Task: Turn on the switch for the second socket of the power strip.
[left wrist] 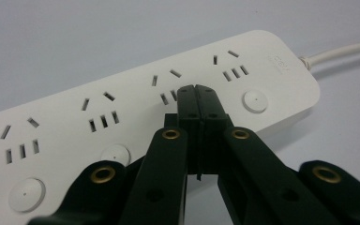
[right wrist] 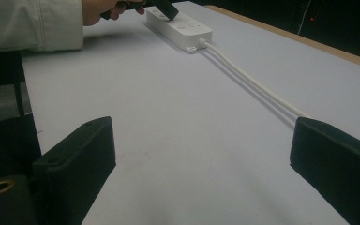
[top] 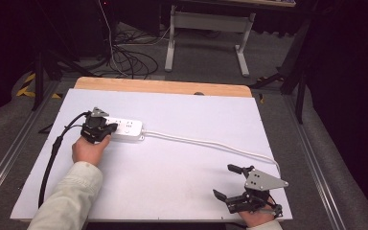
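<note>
Power strip [left wrist: 136, 117] on worktop [top: 182, 167]: my left tool [left wrist: 198, 89], clenched empty, rests tips by a socket button [left wrist: 255, 101]; next, press down squarely; right tool [top: 234, 183] idles released.

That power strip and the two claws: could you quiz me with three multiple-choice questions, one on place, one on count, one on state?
1. Where is the power strip?
A. table's far left
B. near right corner
C. on the floor

2. How many round buttons show on it in the left gripper view?
A. one
B. three
C. six

3. How are the right gripper jaws?
A. shut
B. wide apart
C. gripping the cord

Answers: 1 A, it lies under the left gripper. 2 B, three white buttons. 3 B, bare table between them.
</note>
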`<state>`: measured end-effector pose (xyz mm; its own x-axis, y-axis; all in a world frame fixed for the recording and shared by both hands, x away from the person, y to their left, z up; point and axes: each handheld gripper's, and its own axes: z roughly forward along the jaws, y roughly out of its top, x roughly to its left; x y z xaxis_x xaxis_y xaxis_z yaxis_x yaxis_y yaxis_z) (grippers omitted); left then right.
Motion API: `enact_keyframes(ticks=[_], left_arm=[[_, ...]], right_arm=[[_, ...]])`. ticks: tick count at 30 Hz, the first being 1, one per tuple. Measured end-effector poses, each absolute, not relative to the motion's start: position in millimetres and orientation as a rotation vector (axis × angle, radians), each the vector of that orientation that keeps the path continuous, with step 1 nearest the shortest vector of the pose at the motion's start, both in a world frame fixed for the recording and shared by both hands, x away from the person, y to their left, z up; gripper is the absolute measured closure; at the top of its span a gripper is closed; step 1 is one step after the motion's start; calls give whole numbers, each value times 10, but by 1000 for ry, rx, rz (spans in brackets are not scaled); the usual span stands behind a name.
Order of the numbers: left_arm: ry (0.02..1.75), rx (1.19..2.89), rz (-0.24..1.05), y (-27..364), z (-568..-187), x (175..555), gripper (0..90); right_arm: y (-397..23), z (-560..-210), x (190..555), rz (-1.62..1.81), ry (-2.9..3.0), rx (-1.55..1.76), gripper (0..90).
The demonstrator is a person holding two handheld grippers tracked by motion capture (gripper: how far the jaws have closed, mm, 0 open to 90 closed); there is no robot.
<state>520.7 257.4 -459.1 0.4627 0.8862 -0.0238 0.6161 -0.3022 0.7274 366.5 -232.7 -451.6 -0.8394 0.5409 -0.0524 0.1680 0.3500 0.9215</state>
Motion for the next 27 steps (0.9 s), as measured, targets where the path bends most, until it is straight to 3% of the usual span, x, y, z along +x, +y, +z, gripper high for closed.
enact_keyframes(ticks=[27], left_arm=[[1257,2021,544,2544,-4633,5186,900]], right_arm=[[-2324,-4516,3656,1492,2274,617,75]])
